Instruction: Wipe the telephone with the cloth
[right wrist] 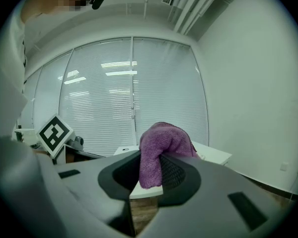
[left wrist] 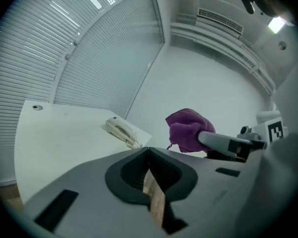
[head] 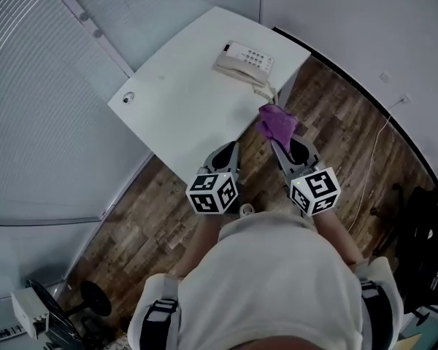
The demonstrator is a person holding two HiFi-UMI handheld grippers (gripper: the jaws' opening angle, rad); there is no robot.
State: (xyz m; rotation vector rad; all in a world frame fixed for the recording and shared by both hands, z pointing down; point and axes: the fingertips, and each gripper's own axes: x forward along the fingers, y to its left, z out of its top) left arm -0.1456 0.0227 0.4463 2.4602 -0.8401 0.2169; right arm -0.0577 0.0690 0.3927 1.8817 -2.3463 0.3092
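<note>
Right tongs (head: 277,143) clamp a bunched purple cloth (head: 277,122); left tongs (left wrist: 149,151) are closed and empty. Both hover just off the near edge of the white counter (head: 175,104). The phone (head: 244,63) sits at the counter's far corner, handset cradled, well apart from the cloth. For a good wipe, bring the cloth's loose fold down onto the handset and press lightly; the left tongs could steady the base against sliding.

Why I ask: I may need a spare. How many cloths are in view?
1. The purple cloth is clamped in the right gripper, held up beside the table, near the telephone. No second cloth shows, though one could lie out of view.
</note>
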